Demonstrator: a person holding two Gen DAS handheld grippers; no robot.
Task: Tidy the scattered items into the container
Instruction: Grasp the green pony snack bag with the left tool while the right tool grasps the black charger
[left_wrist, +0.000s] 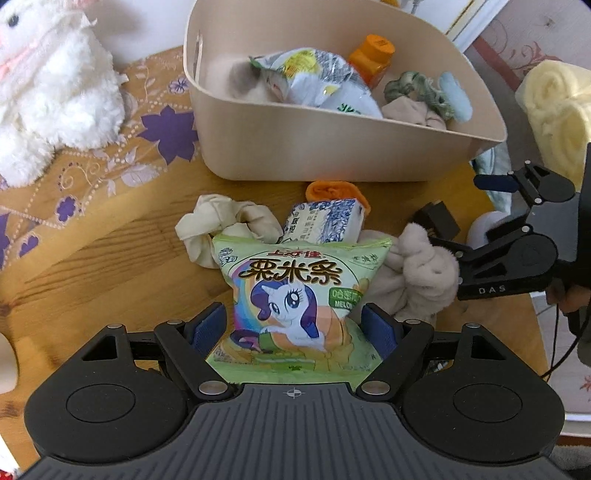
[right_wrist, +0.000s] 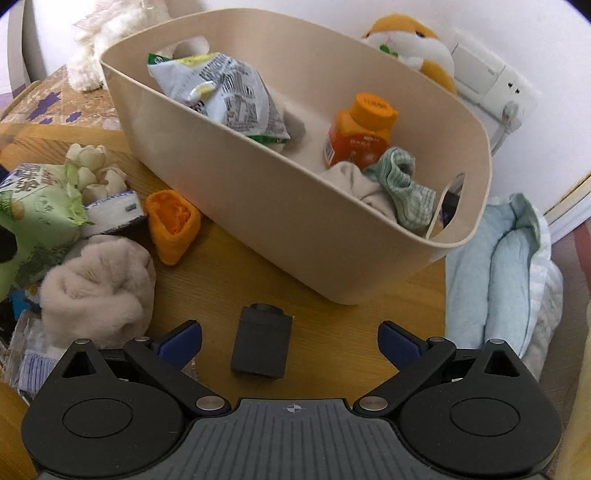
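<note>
The left hand-held gripper (left_wrist: 295, 326) stands wide with its blue pads either side of the green corn-stick snack bag (left_wrist: 295, 295), neither pad clearly pressing it yet, so the bag lies on the tabletop (left_wrist: 110, 258) at 6 o'clock from the beige container (left_wrist: 314, 147). The likeliest failure is a poor bite: the puffy bag could bulge and squirt forward as the jaws close, or be caught only by its lower corner and droop. Its top edge overlaps the cream cloth bundle (left_wrist: 225, 225) and the tissue pack (left_wrist: 325, 221), so lifting may drag those along or nudge the orange sock (left_wrist: 332, 192) behind them. The right hand-held gripper (right_wrist: 290, 341) is also wide and empty, the small black box (right_wrist: 262, 341) lying on the tabletop between its fingers; the low, smooth box could slide away if the pads close unevenly. The beige fuzzy sock (right_wrist: 98, 290), at 9 o'clock of that gripper, might snag a finger. Both grippers work close together, so a collision is possible.
</note>
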